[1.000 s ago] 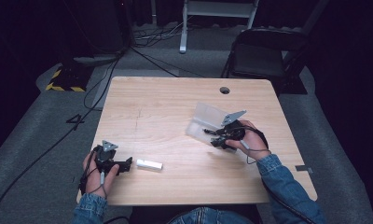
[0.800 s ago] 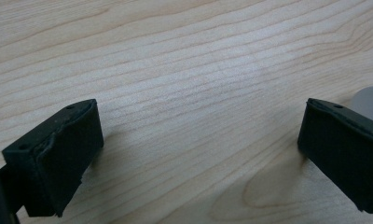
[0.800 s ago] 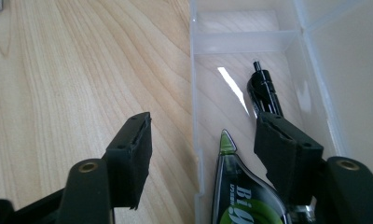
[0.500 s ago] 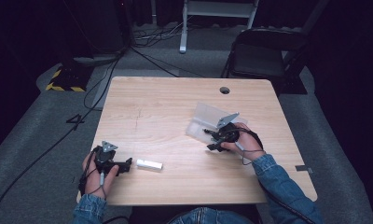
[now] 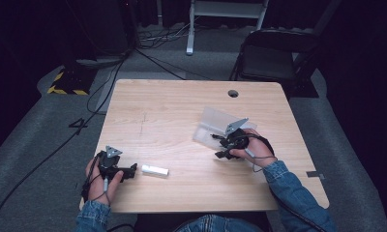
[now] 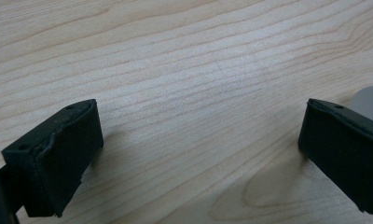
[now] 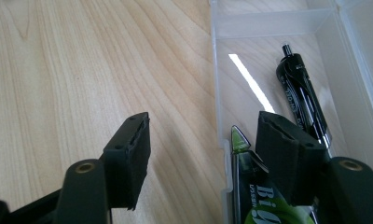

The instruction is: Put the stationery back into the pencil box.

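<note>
Stationery is being packed into a clear plastic case [image 5: 215, 126] lying on the counter [image 5: 172, 111]. The case serves as the landmark for all positions below.

Step in hand, as judged: the right hand-held gripper [image 5: 224, 145] sits at the near edge of the case. In the right gripper view its jaws stand apart with nothing between them; one jaw is outside the case wall over bare wood, the other is above the case interior. Inside the case lie a black pen [image 7: 302, 95] and, nearer the camera, a green pen [image 7: 250, 186], side by side and roughly parallel. The green pen's tip points toward the far end of the case. Placement of the green pen appears complete, and this gripper is free.

The remaining item is a small white stick-shaped object [image 5: 155, 170], well to the left of the case and near the front edge of the counter. The left hand-held gripper [image 5: 128, 171] rests just beside it, jaws spread wide in the left gripper view, gripping nothing. A pale grey rounded shape shows behind one jaw there; its identity cannot be told.

Next move, as judged: the left gripper must close across the short width of the white object, lift it and carry it rightward to the case.

Legible writing: the green pen's barrel carries white letters reading "Bi", the remainder cut off, with small print beside it too fine to read. The black pen bears fine white print, illegible.
</note>
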Action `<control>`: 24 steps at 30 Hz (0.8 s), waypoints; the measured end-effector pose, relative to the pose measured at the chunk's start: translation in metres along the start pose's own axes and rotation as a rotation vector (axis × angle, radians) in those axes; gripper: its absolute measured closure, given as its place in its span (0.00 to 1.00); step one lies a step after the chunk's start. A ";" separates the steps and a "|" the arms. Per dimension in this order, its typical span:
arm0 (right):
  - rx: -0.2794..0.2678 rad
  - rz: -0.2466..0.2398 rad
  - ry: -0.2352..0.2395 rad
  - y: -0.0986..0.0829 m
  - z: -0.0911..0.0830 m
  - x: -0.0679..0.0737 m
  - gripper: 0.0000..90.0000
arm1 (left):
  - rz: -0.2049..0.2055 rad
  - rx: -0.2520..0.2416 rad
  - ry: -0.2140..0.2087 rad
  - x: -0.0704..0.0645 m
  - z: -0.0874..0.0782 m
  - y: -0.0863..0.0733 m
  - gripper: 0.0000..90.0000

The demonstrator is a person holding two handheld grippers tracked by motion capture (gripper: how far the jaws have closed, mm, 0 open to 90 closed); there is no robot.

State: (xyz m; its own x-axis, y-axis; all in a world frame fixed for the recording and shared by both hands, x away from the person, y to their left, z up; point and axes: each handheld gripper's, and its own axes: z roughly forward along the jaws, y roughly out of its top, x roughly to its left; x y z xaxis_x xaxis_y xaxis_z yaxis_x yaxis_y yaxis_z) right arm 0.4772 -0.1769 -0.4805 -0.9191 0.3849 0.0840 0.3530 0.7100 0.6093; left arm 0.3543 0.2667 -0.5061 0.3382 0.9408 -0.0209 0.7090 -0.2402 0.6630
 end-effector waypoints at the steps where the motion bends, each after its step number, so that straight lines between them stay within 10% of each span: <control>1: 0.008 0.001 0.001 0.000 -0.001 0.001 0.40 | 0.001 0.000 0.000 0.000 0.000 0.000 0.00; 24: -0.071 -0.008 -0.019 0.010 -0.016 0.019 0.40 | -0.003 0.001 -0.001 0.001 0.001 0.002 0.00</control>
State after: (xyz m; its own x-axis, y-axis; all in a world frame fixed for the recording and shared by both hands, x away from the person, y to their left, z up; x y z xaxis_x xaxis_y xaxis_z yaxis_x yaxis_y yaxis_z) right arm 0.4607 -0.1717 -0.4605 -0.9181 0.3910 0.0648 0.3321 0.6697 0.6642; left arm 0.3567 0.2665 -0.5060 0.3367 0.9413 -0.0240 0.7110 -0.2374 0.6619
